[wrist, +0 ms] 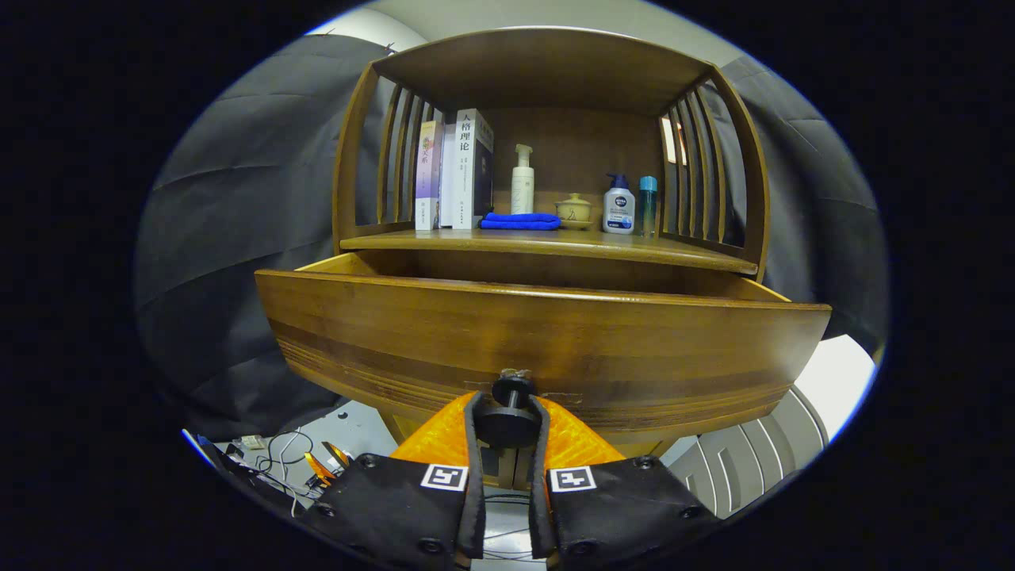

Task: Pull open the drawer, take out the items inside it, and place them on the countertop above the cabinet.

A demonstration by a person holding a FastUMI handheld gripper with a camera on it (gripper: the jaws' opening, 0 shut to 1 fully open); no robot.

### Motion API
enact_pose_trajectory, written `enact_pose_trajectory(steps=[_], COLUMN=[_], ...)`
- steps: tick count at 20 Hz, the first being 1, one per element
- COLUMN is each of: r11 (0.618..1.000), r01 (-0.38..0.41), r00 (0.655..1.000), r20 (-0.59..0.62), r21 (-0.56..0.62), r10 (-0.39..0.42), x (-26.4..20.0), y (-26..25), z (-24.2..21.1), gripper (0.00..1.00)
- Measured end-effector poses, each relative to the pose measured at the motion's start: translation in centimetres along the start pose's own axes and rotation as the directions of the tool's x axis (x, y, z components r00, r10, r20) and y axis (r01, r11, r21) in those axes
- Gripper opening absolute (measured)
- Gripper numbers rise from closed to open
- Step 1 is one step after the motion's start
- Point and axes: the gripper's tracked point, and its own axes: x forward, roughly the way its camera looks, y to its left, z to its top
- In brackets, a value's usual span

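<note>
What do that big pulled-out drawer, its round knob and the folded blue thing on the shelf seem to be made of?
The brown drawer front looks like varnished wood: grain bands and a soft sheen show. The round black knob, gripped between both fingers of the tool, could be plastic or painted metal; I cannot tell which. The folded blue cloth looks like soft fabric, matte and limp.

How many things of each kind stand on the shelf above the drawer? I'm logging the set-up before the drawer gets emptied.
Books: 3
Bottles: 3, a white pump bottle, a white bottle with a dark cap, a slim blue one
Folded blue cloth: 1
Small lidded pot: 1
Total: 8

The gripper is shut on the drawer knob.
</note>
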Motion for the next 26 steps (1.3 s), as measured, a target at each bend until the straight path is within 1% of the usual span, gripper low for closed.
enact_pose_trajectory(steps=[7, 9, 11, 13, 16, 19, 22, 24, 26], r11=[1.000, 1.000, 0.998, 0.998, 0.995, 0.992, 0.989, 0.989, 0.988], r01=[-0.009, -0.022, -0.041, -0.062, -0.091, -0.103, -0.123, -0.124, -0.136], r00=[1.000, 1.000, 0.999, 0.998, 0.994, 0.983, 0.973, 0.970, 0.973], r20=[-0.007, -0.014, -0.030, -0.021, 0.056, 0.143, 0.185, 0.199, 0.178], r21=[-0.010, 0.017, 0.049, 0.032, -0.029, -0.078, -0.088, -0.085, -0.068], r10=[0.009, 0.022, 0.042, 0.063, 0.093, 0.113, 0.137, 0.139, 0.146], x=[-1.2, -1.2, -1.3, -1.7, -3.1, -4.7, -5.4, -5.4, -4.6], y=[0.3, 0.3, 0.6, 0.7, 1.2, 1.7, 2.1, 2.0, 1.8], z=[-0.5, -0.5, -0.5, -0.1, 2.2, 5.4, 8.5, 10.9, 12.7], gripper=[0.24, 0.24, 0.31, 0.42, 0.61, 0.80, 1.00, 0.99, 0.98])
